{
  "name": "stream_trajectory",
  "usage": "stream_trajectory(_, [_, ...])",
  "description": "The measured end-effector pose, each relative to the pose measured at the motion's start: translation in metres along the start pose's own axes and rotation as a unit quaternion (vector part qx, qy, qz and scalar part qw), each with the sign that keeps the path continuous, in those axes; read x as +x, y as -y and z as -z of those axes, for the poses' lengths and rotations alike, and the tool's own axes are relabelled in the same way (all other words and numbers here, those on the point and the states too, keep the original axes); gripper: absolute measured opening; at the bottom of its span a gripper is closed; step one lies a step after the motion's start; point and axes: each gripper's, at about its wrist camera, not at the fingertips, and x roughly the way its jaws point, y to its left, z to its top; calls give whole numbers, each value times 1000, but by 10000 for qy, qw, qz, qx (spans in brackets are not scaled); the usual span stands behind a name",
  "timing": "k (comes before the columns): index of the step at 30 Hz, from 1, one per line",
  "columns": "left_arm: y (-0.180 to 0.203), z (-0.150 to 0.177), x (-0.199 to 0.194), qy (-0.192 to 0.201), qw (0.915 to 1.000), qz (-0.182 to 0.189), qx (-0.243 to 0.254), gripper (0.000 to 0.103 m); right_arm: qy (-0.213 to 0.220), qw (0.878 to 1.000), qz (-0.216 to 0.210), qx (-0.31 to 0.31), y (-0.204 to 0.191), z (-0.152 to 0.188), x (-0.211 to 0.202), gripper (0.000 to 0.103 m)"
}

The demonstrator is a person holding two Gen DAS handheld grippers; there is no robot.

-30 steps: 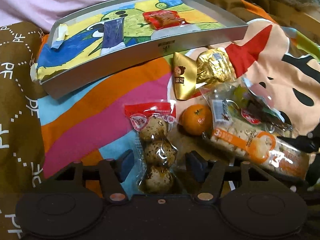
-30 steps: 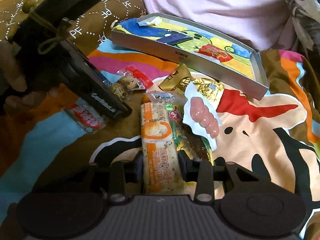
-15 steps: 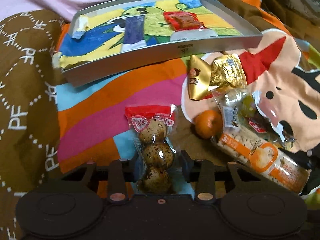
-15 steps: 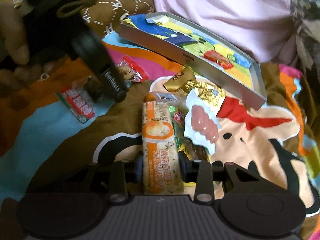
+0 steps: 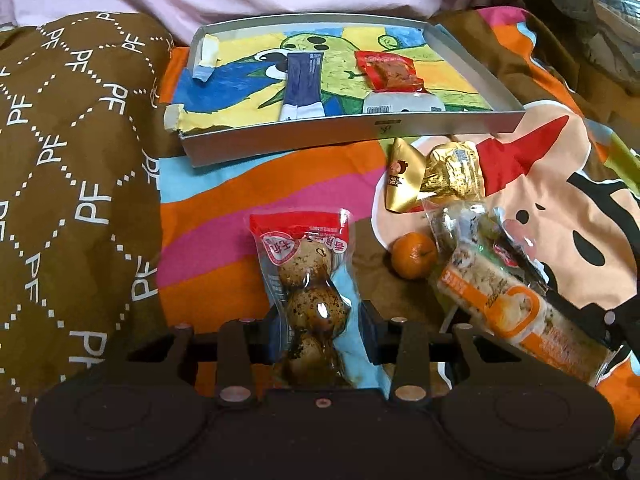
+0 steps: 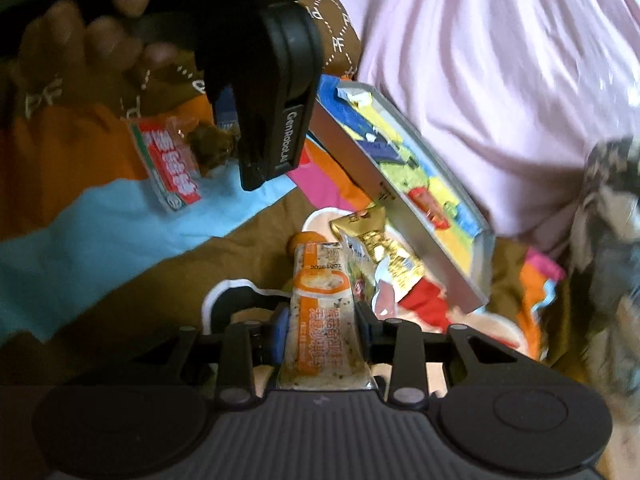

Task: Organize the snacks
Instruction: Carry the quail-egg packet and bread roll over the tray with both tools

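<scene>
Dim indoor light, soft and even, with hardly any cast shadow. Small glare spots sit on the egg packet (image 5: 308, 276) between the left jaws. The right view is smeared with motion blur beyond its jaws. Fisheye bending curves both pictures' edges.

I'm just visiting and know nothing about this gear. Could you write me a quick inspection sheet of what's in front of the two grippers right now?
Surface: colourful cartoon blanket, rumpled.
Job's things: grey tray holding a dark blue packet, a red packet and a white packet; gold packets, a small orange and more wrapped snacks lie loose on the blanket.
Clutter: nothing seen.
Grippers: left gripper shut on the egg packet; its jaws have just closed. Right gripper shut on the orange-and-white bar.
Cables: nothing seen.
Surroundings: brown PF-print fabric, pink cloth, person's hand.
</scene>
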Motion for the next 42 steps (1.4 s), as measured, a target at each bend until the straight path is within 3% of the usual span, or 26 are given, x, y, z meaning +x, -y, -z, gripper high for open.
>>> stream_trajectory(4, [1, 0, -5, 122, 9999, 41, -43, 40, 202, 9983, 346, -431, -2, 0, -5, 37])
stream_trajectory(11, [0, -17, -9, 386, 9991, 60, -184, 40, 505, 9949, 667, -566, 20, -5, 1, 37])
stream_trajectory(23, [-8, -112, 11, 866, 9959, -135, -218, 40, 1043, 9885, 1048, -315, 92, -44, 60, 38])
stream_trajectory(33, [-1, -187, 59, 1079, 9939, -205, -98, 40, 892, 9887, 1175, 268, 150, -61, 138, 38])
stream_trajectory(42, [9, -220, 98, 961, 9951, -251, -11, 40, 667, 9878, 1123, 844, 173, -49, 185, 38])
